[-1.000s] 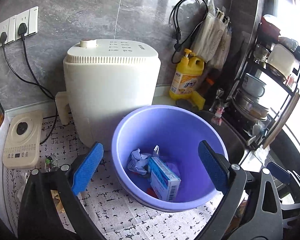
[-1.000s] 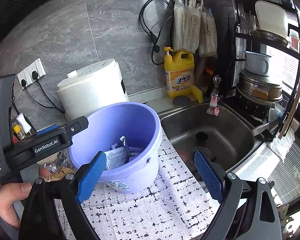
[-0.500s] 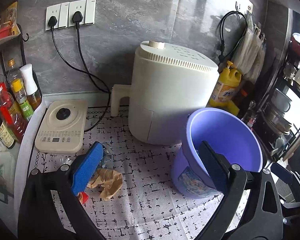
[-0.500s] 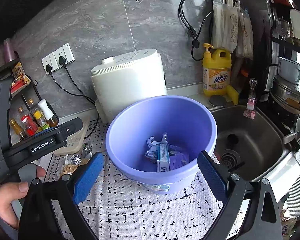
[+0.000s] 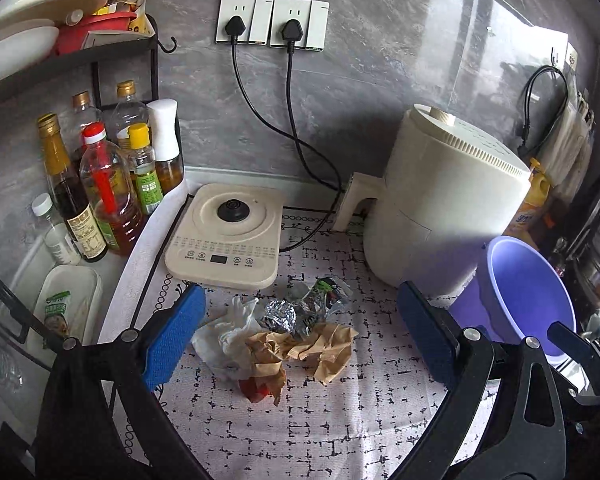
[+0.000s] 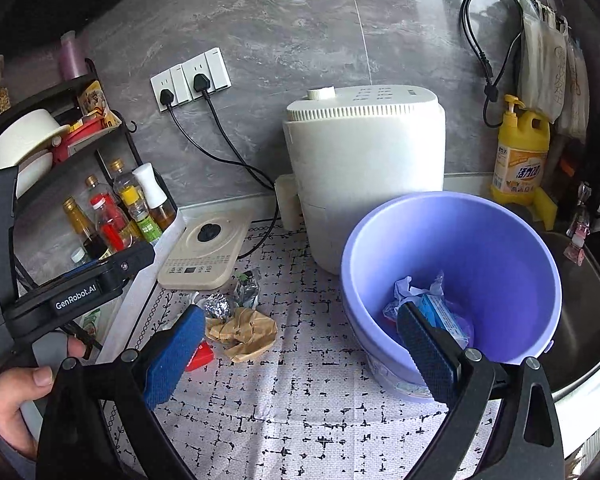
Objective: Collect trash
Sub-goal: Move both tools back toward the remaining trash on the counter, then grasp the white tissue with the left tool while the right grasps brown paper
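1. The left wrist view looks forward and down along its own open fingers, from close above the patterned mat [image 5: 300, 420], toward the grey wall.
2. It faces the left part of the counter: a trash pile [image 5: 284, 336] lies near and centred, the induction cooker [image 5: 224, 236] is just beyond, and the bottles [image 5: 100, 184] stand far left.
3. The right wrist view looks forward and down from farther right, close to the purple bucket [image 6: 500, 240].
4. Both views share the trash pile [image 6: 240, 328], the cooker, the white appliance [image 5: 448, 200], the bucket and the wall sockets [image 5: 272, 20].
5. The right view also takes in the left gripper's body at its left edge.
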Demonstrator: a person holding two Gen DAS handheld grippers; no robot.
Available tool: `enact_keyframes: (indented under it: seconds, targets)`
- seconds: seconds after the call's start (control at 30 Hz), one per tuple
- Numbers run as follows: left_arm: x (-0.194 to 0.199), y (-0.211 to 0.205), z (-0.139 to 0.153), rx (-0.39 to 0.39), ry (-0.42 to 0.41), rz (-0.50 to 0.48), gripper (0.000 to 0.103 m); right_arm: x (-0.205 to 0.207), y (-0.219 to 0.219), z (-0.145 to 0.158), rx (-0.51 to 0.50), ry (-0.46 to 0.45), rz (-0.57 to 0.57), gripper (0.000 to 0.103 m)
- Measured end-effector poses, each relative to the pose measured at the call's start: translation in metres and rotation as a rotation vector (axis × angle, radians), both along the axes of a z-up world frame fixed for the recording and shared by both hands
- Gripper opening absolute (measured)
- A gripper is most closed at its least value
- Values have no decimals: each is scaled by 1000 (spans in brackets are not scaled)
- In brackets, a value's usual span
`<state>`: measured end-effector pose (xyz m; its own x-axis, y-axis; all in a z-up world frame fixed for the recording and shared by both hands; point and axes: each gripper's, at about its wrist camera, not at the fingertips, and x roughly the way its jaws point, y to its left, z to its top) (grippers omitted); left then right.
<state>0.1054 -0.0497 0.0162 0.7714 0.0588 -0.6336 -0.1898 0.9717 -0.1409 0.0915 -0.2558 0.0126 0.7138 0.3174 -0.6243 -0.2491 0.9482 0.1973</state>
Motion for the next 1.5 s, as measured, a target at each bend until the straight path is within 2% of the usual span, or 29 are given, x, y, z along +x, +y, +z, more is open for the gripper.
enact_keyframes:
  seconds: [0.27, 0.57, 0.67, 0.93, 1.2, 1.5]
  targets:
    - [-15, 45, -9, -4, 25, 98, 95, 9, 43, -9, 4, 25, 99, 92]
    - [-12, 76, -27, -17, 57, 135, 95, 28, 67, -22, 4, 74, 132, 91]
    - [-4, 82, -37, -30, 75, 123, 95, 36, 74, -30, -8, 100, 133, 91]
    - [29, 87, -73, -74, 150, 58, 74, 52, 83, -56, -41, 180, 121, 80]
    - [60, 80, -106, -106, 225, -8, 68, 67, 89, -74, -75, 233, 97, 75]
    - [88, 77, -137, -125, 292, -44, 66, 85, 97, -94, -102, 281, 94, 70]
